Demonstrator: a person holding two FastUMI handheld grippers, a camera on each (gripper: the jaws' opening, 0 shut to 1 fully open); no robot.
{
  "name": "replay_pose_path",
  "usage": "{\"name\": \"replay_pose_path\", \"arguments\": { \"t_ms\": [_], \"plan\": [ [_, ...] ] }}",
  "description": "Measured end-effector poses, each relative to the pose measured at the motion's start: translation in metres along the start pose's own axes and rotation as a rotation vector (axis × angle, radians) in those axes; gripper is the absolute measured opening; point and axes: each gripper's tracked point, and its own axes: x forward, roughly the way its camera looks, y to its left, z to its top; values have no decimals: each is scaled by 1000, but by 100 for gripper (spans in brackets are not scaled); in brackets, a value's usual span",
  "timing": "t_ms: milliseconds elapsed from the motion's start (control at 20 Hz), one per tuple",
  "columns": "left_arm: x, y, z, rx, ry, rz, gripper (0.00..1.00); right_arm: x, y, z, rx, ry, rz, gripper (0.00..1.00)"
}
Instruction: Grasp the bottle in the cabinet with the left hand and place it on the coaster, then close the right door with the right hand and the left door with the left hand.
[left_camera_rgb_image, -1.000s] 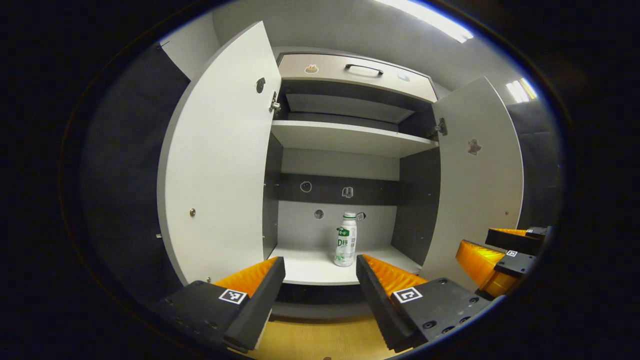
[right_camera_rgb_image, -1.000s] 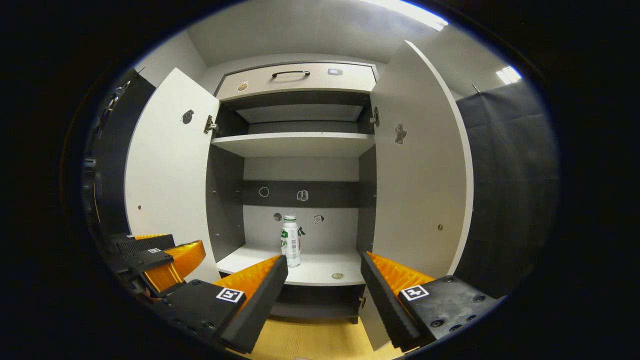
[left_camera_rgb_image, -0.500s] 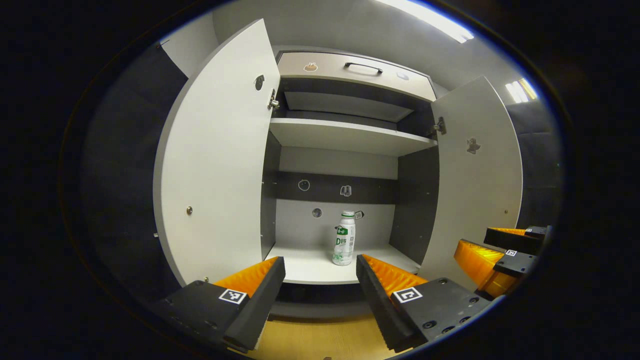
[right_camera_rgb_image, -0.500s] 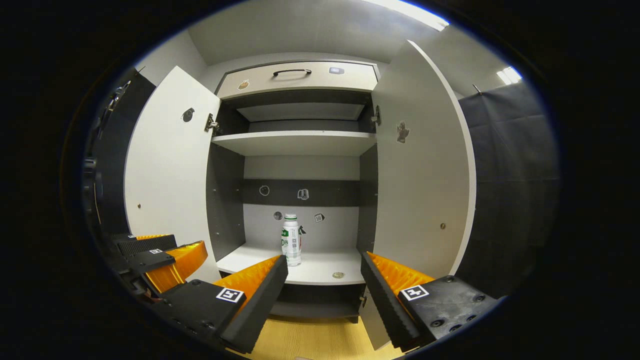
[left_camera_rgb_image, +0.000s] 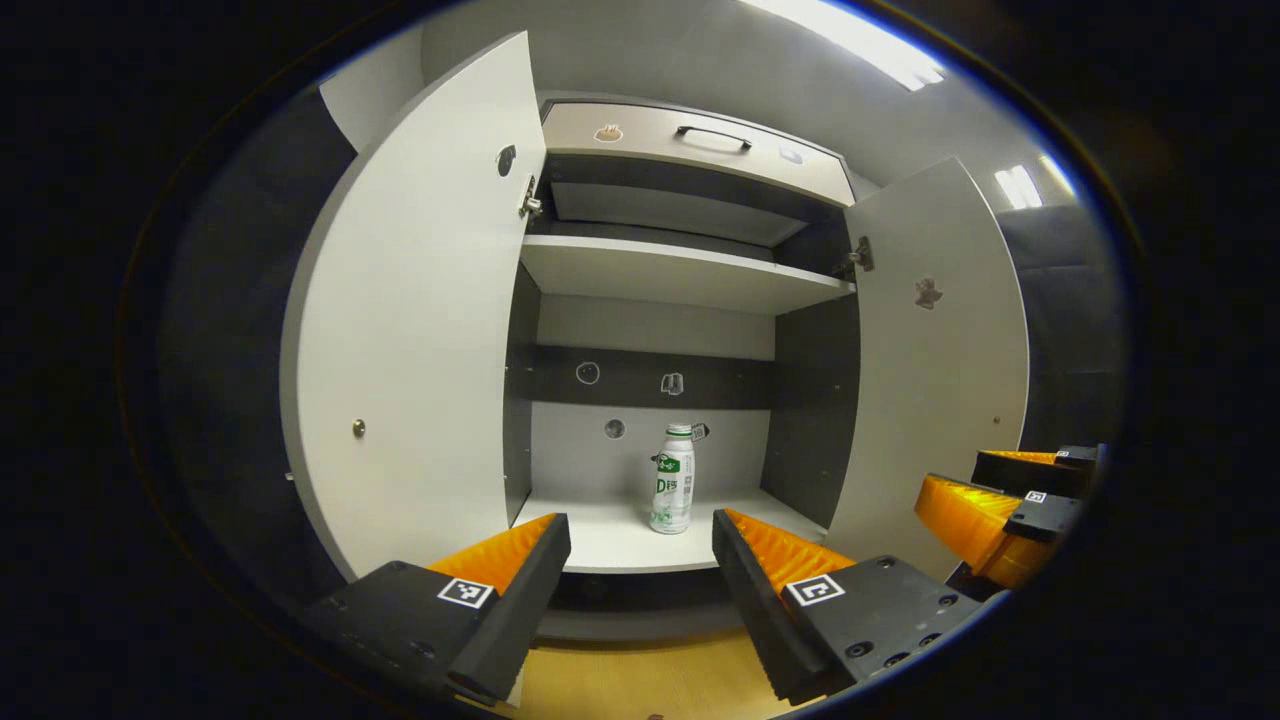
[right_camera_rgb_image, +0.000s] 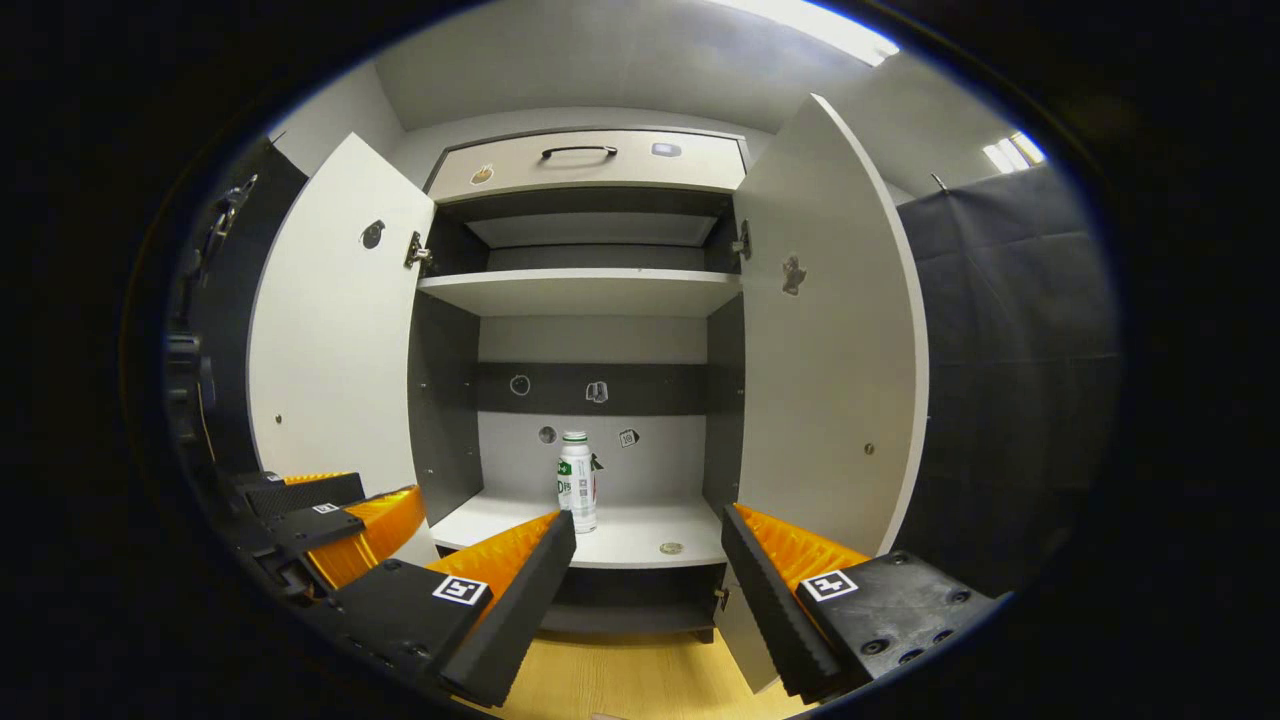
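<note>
A white bottle (left_camera_rgb_image: 672, 480) with a green label stands upright on the lower shelf of the open cabinet, toward the back; it appears again in the right gripper view (right_camera_rgb_image: 577, 482). A small round coaster (right_camera_rgb_image: 671, 548) lies near that shelf's front edge, right of the bottle. My left gripper (left_camera_rgb_image: 640, 525) is open and empty, in front of the cabinet and short of the shelf. My right gripper (right_camera_rgb_image: 648, 520) is open and empty too, at about the same distance. Both the left door (left_camera_rgb_image: 420, 330) and the right door (right_camera_rgb_image: 820, 350) stand wide open.
Above the lower shelf are an upper shelf (left_camera_rgb_image: 680, 270) and a drawer with a dark handle (left_camera_rgb_image: 712, 135). Wooden floor (left_camera_rgb_image: 640, 685) lies below the cabinet. The other gripper shows at the side of each view: right gripper (left_camera_rgb_image: 1000, 500), left gripper (right_camera_rgb_image: 330, 510).
The left gripper has crept a little closer to the cabinet, and the left door looms larger. The right gripper has barely shifted. Bottle and doors have not moved.
</note>
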Motion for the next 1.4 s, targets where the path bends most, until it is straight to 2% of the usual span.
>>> {"name": "replay_pose_path", "arguments": {
  "t_ms": [150, 300, 600, 850, 1400],
  "plan": [
    [22, -7, -6, -1, 14, -48, 90, -1, -9, 0, -9, -4, -48, 98],
    [52, -16, -11, -10, 25, -70, 91, 9, -15, 5, -39, -40, -58, 98],
    [146, -33, -19, -27, 18, -57, 91, 64, -15, 0, -81, -60, 31, 97],
    [213, -47, -44, -31, 52, -52, 91, 109, -15, -11, -134, -71, 90, 97],
    [302, -48, -80, -6, 95, -21, 91, 168, -17, -39, -149, -35, 148, 98]
  ]
}}
